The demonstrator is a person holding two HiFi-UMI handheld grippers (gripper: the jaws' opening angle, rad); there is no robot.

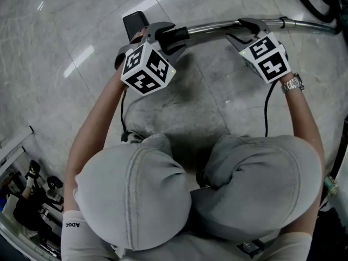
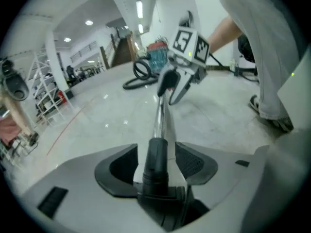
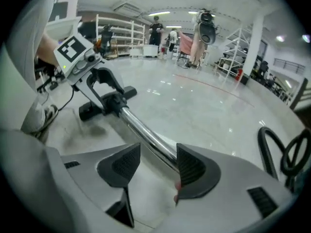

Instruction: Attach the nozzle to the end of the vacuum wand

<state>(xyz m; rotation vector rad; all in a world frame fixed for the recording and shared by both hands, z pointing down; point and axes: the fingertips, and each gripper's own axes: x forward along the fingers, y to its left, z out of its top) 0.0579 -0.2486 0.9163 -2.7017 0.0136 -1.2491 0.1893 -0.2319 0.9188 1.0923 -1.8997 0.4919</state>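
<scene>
Polished stone floor [image 1: 65, 37] fills the frame. Across it the vacuum wand [image 1: 212, 26] runs left to right, with the nozzle [image 1: 135, 22] at its left end. The left hand-held gripper [image 2: 155, 165] straddles that joint and the right hand-held gripper [image 3: 156, 166] straddles the chrome tube; both are spread, neither clamping.

Left gripper [image 1: 166, 34] and right gripper [image 1: 244, 30] point far and down, jaws wide apart (pads not pressing anything).
</scene>
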